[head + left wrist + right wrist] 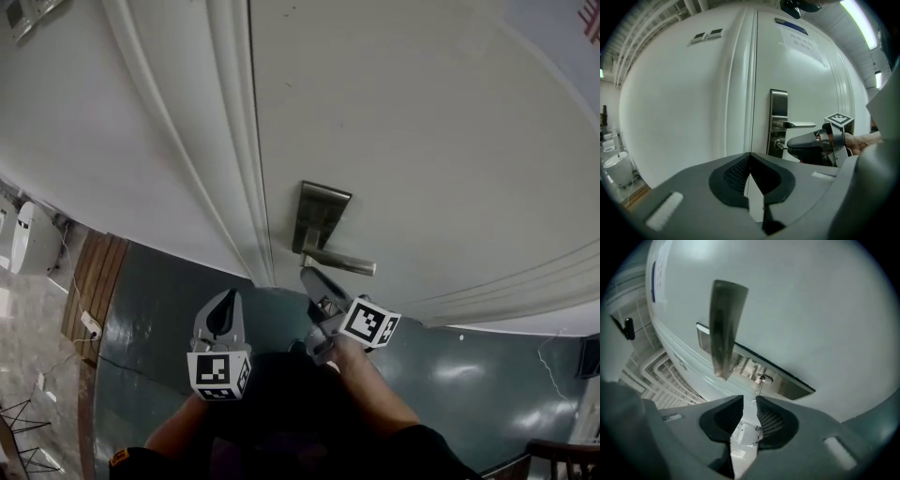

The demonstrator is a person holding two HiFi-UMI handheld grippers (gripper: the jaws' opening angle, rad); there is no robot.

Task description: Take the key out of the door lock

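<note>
Cool, even indoor light falls fairly bright on the white door (422, 141). A ceiling strip lamp (858, 23) glares at upper right. Both gripper views bow strongly, with black corners. The close door handle (724, 329) looks smeared and soft. Pale reflections sit on the floor (159, 309).

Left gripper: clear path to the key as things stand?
Probably not. The right gripper appears closed on the key at the lock, covering it; the left gripper sits back, fingers together.

Paper notice (798, 41) on door (811, 84): print unreadable.
</note>
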